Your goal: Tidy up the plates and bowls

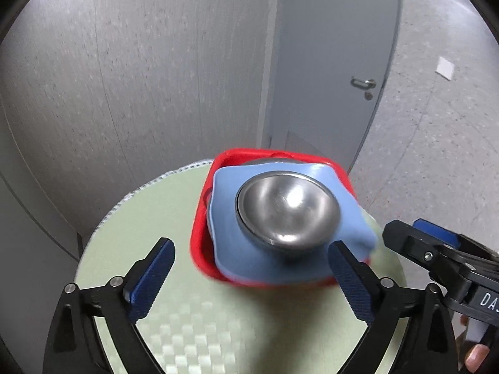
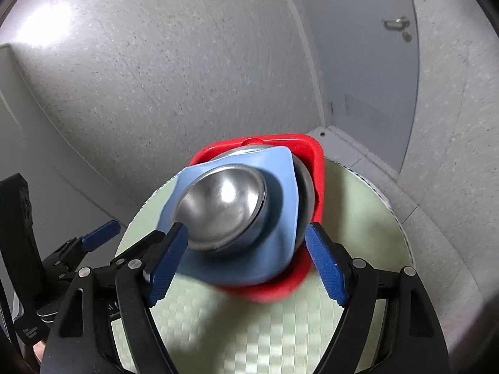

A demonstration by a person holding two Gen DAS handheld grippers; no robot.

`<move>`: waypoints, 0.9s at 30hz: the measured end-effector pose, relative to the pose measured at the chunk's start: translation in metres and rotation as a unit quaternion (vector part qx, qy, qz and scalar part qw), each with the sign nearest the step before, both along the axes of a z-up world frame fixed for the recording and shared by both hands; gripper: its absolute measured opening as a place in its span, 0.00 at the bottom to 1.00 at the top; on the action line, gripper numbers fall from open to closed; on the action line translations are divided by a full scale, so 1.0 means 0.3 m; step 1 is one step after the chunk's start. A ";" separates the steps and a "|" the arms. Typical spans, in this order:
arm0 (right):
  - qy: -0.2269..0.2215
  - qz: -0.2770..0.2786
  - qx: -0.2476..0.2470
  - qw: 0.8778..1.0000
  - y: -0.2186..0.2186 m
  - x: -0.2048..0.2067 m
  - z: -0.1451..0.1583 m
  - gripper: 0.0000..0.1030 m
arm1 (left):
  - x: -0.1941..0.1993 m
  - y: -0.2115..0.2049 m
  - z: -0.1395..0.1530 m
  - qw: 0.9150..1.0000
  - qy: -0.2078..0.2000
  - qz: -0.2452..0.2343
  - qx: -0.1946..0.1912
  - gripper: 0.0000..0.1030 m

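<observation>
At the far side of the round table (image 1: 187, 327), a stack sits nested: a small steel bowl (image 1: 288, 210) rests upright on a blue plate (image 1: 249, 258), the blue plate lies in a red square tray (image 1: 199, 249), and the rim of a second steel bowl (image 2: 304, 199) shows beneath the plate's edge in the right wrist view. Expect the top bowl to be light, rigid and slick; its polished, curved wall gives the pads little to bite, so judge the rim as the only workable hold, one finger inside and one outside. Treat the blue plate as stiff but thin-edged, probably plastic or melamine; take it at an overhanging corner, since it sits tilted over the hidden bowl and may rock. The red tray appears light and will likely slide on the woven green mat if you push sideways. Your left gripper (image 1: 249, 280) stands wide apart, empty, in front of the near edge of the stack. Your right gripper (image 2: 246, 261) is also spread and empty, one pad (image 2: 168, 258) close against the near wall of the top bowl, though contact cannot be confirmed. Motion blur softens the stack edges. Beyond the table are a grey wall and a door (image 1: 336, 62).
</observation>
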State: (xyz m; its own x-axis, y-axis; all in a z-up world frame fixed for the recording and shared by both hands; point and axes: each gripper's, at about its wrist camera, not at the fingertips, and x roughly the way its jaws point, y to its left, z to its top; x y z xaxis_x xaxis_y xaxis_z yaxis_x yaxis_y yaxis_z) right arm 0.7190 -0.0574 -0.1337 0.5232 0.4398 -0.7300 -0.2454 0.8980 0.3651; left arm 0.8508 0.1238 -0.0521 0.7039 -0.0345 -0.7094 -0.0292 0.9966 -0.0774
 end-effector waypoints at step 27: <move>-0.159 -0.128 -0.098 0.974 -0.040 -1.481 0.407 1.00 | -1.795 0.026 0.220 0.987 -0.138 -0.081 0.014 0.99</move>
State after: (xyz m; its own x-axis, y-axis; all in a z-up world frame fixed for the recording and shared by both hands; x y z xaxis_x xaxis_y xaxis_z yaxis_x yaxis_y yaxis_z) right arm 0.2746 -0.0694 -0.0117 0.8111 0.1337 -0.5694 -0.0764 0.9894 0.1235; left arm 0.3125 0.1316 0.0139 0.8569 -0.1460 -0.4944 0.1496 0.9882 -0.0326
